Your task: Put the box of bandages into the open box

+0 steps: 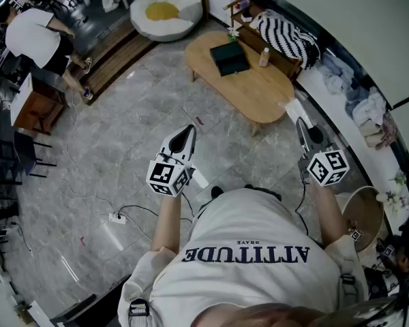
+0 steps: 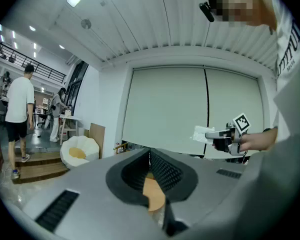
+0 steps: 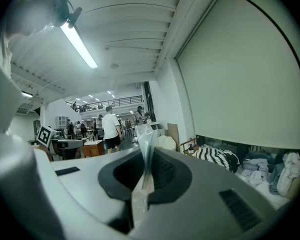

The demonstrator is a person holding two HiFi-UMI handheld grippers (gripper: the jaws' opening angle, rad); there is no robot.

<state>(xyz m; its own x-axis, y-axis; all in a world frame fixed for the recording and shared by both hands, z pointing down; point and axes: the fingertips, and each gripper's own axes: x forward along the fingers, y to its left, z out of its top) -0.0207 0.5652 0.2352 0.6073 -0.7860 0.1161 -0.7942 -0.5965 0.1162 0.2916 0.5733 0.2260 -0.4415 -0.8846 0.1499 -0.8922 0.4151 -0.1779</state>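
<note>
My right gripper [image 1: 302,126] is shut on a thin white packet in clear wrap [image 1: 291,107], held up in the air near the end of the wooden table [image 1: 259,94]. In the right gripper view the packet [image 3: 145,141] stands pinched between the jaws of the right gripper [image 3: 144,164]. A dark open box [image 1: 230,58] lies on the table farther off. My left gripper [image 1: 188,131] is shut on nothing and hovers over the floor. The left gripper view shows its closed jaws [image 2: 150,156] and, off to the right, the right gripper [image 2: 212,134] holding the packet [image 2: 202,133].
A small bottle [image 1: 264,57] stands on the table beside the dark box. Behind the table are a striped cushion [image 1: 286,38] and piled clothes. A white beanbag [image 1: 165,9] sits at the back. A person in a white shirt [image 1: 34,36] stands far left. A power strip [image 1: 116,217] and cables lie on the floor.
</note>
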